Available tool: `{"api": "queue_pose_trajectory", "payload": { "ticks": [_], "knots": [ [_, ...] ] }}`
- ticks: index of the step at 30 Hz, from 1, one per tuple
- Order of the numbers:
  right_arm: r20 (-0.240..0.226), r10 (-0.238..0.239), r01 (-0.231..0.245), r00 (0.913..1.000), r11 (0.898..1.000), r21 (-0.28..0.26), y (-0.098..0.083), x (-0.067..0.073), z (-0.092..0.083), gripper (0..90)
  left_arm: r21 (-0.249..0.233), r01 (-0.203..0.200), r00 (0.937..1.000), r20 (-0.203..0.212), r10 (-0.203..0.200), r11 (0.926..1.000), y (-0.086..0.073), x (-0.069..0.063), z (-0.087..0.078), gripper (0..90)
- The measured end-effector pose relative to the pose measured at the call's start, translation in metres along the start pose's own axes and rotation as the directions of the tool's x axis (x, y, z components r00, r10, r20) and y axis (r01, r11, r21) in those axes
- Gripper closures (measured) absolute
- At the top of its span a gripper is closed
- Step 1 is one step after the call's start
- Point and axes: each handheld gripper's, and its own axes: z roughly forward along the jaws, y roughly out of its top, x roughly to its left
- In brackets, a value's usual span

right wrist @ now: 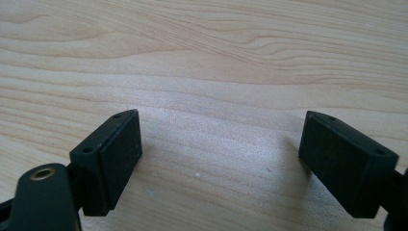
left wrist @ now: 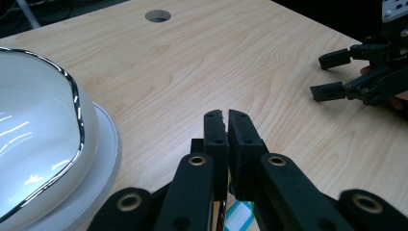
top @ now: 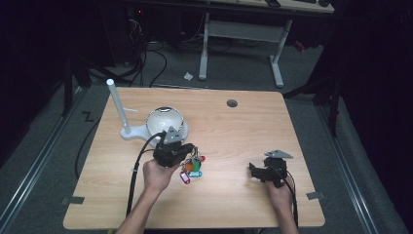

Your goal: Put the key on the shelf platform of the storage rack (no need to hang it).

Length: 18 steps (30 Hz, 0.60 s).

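On the near half of the tabletop (top: 234, 126), two hands each hold one claw. The left claw (top: 191, 152) sits just left of centre, with its jaws pressed together on a bunch of keys (top: 192, 166). The bunch hangs beneath the jaws at about five o'clock from the claw body. In the left gripper view the left claw (left wrist: 225, 126) shows its two pads all but meeting, with a sliver of metal and a bit of teal tag (left wrist: 239, 216) under them. Counting the tags in the high view gives a red one, an orange one, a green one, a teal one and a purple one, so five colours can be made out. The number of keys cannot be told. Whether the lowest tags touch the wood cannot be told either.

At three o'clock from the keys, well apart, the right claw (top: 254, 170) lies low by the tabletop with its jaws spread. The right gripper view shows the right claw (right wrist: 221, 159) wide apart with bare wood between the pads and nothing gripped.

Farther off, at eleven o'clock from the left claw and just beside it, stands one white domed bowl (top: 164, 121) with a chrome rim on a white base. What is inside it cannot be seen. One white post (top: 118, 105) rises tilted from that base at its nine o'clock side. Beyond, near the far edge at one o'clock, there is one round cable hole (top: 232, 103).
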Motion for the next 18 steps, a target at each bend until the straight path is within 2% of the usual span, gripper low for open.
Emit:
{"api": "queue_pose_trajectory", "payload": {
  "ticks": [5, 10, 13, 18],
  "knots": [
    [-0.001, -0.004, 0.004, 1.0, 1.0, -0.001, 0.0, 0.0, 0.0, 15.2, -0.023, 0.021, 0.9997, 0.013, -0.021, 0.9995, 0.003, 0.006, -0.011, 87.4],
    [-0.001, -0.001, 0.001, 1.0, 1.0, 0.0, 0.0, 0.0, 0.0, 15.2, -0.015, 0.014, 0.9999, 0.008, -0.014, 0.9998, 0.005, 0.009, -0.018, 87.4],
    [-0.001, -0.001, 0.001, 1.0, 1.0, 0.0, 0.0, 0.0, 0.0, 15.2, -0.006, -0.005, 1.0, -0.001, 0.005, 1.0, 0.008, 0.01, -0.024, 87.4],
    [0.0, -0.001, 0.001, 1.0, 1.0, 0.0, 0.0, 0.0, 0.0, 15.1, -0.014, 0.001, 1.0, 0.002, -0.001, 0.9999, 0.011, 0.013, -0.034, 87.4]
  ]
}}
